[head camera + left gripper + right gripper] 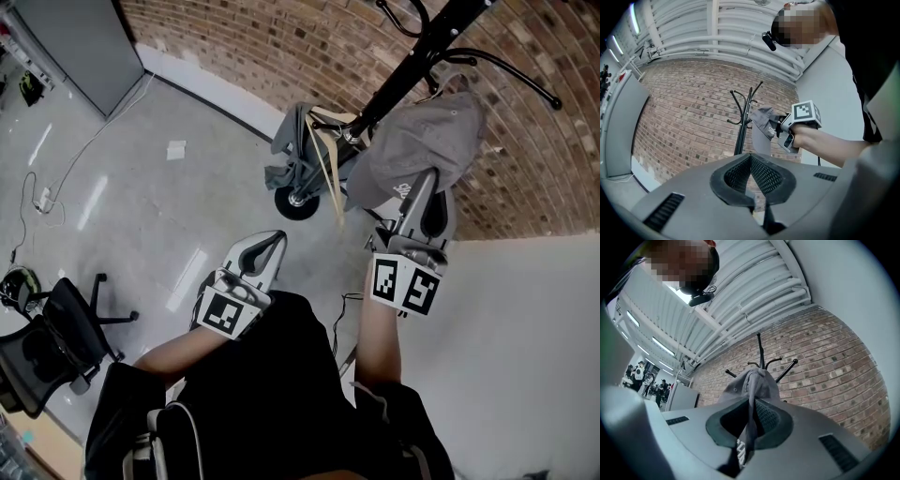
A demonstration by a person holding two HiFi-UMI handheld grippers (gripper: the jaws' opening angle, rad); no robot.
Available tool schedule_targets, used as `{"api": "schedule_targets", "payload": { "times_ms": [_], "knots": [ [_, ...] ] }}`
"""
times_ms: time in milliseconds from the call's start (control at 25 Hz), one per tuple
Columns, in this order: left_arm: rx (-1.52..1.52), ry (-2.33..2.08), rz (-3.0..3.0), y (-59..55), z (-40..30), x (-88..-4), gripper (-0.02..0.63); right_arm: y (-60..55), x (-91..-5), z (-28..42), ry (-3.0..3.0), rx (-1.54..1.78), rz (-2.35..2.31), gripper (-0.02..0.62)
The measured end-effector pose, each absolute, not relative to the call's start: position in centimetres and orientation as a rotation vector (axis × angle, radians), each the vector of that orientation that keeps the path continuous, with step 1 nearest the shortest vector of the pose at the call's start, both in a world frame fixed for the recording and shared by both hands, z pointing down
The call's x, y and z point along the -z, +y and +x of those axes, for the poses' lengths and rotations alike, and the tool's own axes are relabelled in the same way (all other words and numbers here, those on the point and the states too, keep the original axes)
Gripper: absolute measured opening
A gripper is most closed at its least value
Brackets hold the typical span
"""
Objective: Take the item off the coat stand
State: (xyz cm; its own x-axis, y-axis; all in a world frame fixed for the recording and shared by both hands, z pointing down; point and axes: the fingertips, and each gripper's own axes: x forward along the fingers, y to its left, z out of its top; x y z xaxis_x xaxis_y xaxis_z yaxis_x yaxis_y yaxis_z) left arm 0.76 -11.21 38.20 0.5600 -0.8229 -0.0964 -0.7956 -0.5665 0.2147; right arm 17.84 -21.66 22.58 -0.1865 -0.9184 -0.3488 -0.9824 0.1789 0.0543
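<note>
R claw [750,423] pinches cap [422,141] brim; L claw [751,173] closed, empty. Risk: cap snags on stand [405,70] hook, slips if I yank.

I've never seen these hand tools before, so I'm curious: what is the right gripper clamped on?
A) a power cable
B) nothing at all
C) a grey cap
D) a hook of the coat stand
C: in the right gripper view, the right gripper has its jaws pressed together on a fold of the grey cap.

The cap [422,141] is grey, the coat stand [403,73] black, brick wall [281,47] red-brown.
</note>
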Motion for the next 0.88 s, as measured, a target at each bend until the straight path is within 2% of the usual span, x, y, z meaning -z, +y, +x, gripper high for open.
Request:
{"api": "schedule_targets", "payload": {
  "times_ms": [880],
  "knots": [
    [0.268,-1.266,2.691,-7.5,2.6,-39.0,0.018,-16.4,-23.7,17.8,2.188,-0.390,-1.877,0.025]
  ]
}}
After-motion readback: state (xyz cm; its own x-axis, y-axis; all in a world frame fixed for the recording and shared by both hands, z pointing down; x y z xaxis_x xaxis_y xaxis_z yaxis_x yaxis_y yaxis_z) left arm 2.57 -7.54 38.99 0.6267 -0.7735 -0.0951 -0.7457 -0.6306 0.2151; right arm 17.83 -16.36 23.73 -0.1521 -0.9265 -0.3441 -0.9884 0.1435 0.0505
